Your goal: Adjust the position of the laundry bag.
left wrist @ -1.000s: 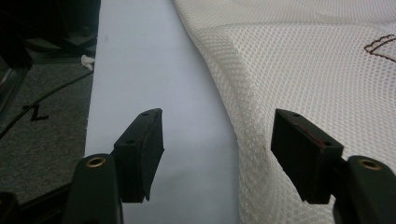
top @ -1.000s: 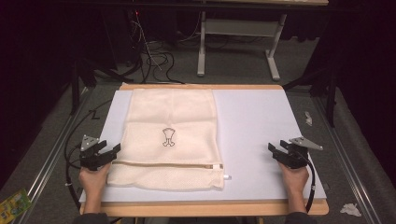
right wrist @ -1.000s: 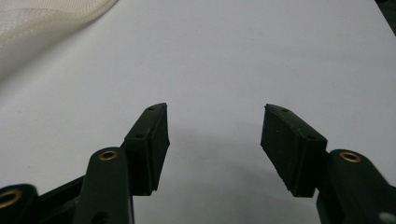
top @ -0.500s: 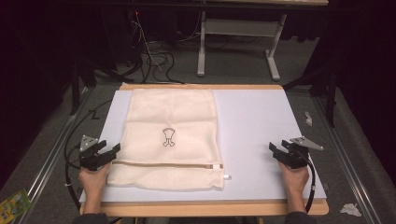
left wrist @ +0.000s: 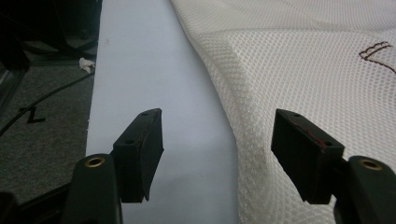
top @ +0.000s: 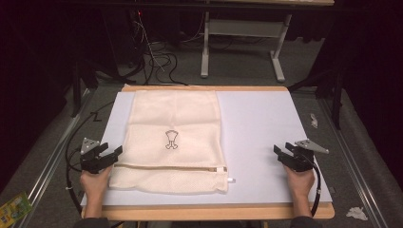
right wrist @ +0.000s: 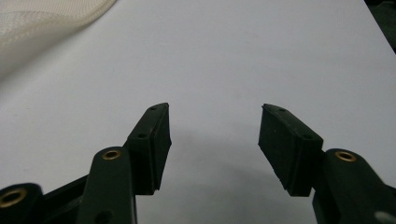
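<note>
A cream mesh laundry bag point(top: 173, 140) lies flat on the left half of the white table top point(top: 261, 128), with a small dark emblem in its middle and a zipper along its near edge. My left gripper point(top: 113, 153) rests at the bag's near left edge, open. In the left gripper view the bag point(left wrist: 303, 70) lies under and beyond the right jaw, and my left gripper point(left wrist: 217, 135) holds nothing. My right gripper point(top: 279, 152) sits open at the table's right side over bare surface, and my right gripper point(right wrist: 214, 126) has nothing between its pads; the bag point(right wrist: 42, 23) shows at upper left.
A wooden rim point(top: 214, 212) borders the table. Cables point(top: 157, 61) and a grey table frame point(top: 237, 33) stand on the dark floor behind. Crumpled white scraps point(top: 355, 213) lie on the floor at right, and a green packet point(top: 13, 207) at lower left.
</note>
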The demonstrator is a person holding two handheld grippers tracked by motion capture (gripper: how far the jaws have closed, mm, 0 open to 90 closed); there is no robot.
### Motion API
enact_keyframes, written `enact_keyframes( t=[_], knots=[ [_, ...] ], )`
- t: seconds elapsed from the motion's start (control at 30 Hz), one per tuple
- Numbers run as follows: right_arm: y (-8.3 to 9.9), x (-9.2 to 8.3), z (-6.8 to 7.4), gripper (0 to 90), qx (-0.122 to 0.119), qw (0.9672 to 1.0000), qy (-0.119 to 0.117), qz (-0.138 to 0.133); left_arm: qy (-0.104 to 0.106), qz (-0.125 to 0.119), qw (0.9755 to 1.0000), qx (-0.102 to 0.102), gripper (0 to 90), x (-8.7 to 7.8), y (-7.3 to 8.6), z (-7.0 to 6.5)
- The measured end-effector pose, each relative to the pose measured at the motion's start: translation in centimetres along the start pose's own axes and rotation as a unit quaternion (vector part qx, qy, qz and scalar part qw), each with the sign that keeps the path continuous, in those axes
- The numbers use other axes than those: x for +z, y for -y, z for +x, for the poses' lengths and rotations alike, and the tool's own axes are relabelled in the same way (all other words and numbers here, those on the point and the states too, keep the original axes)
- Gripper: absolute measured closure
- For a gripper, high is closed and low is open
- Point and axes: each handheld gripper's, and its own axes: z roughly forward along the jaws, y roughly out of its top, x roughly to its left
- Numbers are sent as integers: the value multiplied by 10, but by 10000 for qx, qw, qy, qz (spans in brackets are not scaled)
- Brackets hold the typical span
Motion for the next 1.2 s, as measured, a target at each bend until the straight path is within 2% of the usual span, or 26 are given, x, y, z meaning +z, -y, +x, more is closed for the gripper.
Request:
enact_keyframes(
  t=[0.2,0.23,0.27,0.33,0.43,0.53,0.77,0.8,0.9,0.97,1.07,1.17,1.2],
  knots=[
    [0,0,1,448,-82,10000,-20,-12,72,52,10000,-36,338,1,0,1],
    [0,-1,0,454,-61,9999,-57,-61,25,-47,10000,5,339,-1,0,0],
    [0,-1,0,454,-61,9999,-57,-61,25,-47,10000,5,352,-1,0,0],
    [1,-3,-1,473,40,9998,-94,-162,-8,-185,9998,-36,367,-3,1,0],
    [2,-5,-5,471,151,9993,-196,-264,14,-103,9999,-65,358,-1,0,1],
    [1,-5,-3,474,114,9995,-164,-226,-20,-97,9999,-30,358,-1,0,0],
    [-1,-2,-3,478,132,9997,-145,-170,187,-61,9994,-270,325,-1,-1,6],
    [-2,-2,-3,475,201,9995,-163,-180,218,-54,9994,-278,321,-2,-1,7],
    [-3,0,-3,476,269,9994,-169,-96,222,-41,9993,-284,321,-2,-2,6],
    [-7,1,0,476,230,9996,-186,-47,250,-6,9994,-246,307,-2,-5,5],
    [-9,3,2,475,268,9992,-278,-87,291,-11,9994,-197,299,-2,-11,2],
    [-13,10,5,461,233,9989,-396,74,311,56,9994,-119,293,-2,-16,0],
    [-15,11,11,456,263,9984,-471,153,322,71,9994,-109,282,-3,-17,0]
  ],
)
